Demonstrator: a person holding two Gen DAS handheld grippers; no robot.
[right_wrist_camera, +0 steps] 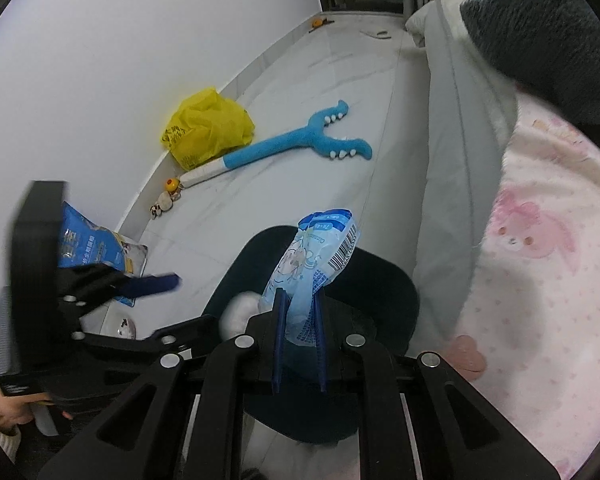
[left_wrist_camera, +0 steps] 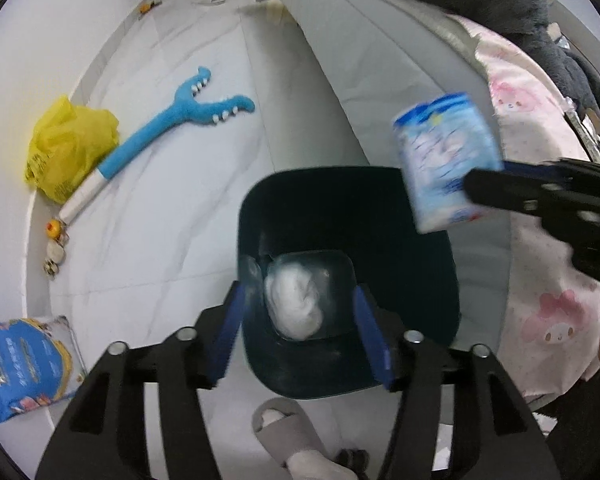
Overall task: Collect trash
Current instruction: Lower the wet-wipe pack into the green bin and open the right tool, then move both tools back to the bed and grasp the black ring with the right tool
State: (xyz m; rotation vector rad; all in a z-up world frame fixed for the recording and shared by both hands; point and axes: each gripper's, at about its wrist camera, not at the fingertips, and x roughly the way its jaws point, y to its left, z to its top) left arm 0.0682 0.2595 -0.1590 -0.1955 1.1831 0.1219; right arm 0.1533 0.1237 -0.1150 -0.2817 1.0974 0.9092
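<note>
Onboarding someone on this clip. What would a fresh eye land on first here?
First, the light blue wrapper pinched in the shut right gripper, held over the dark bin beside the bed. Next, the white wad at the bin's bottom, seen between the open fingers of the left gripper. Further out on the pale floor lie a blue plush toy and a crumpled yellow bag by the wall.
</note>
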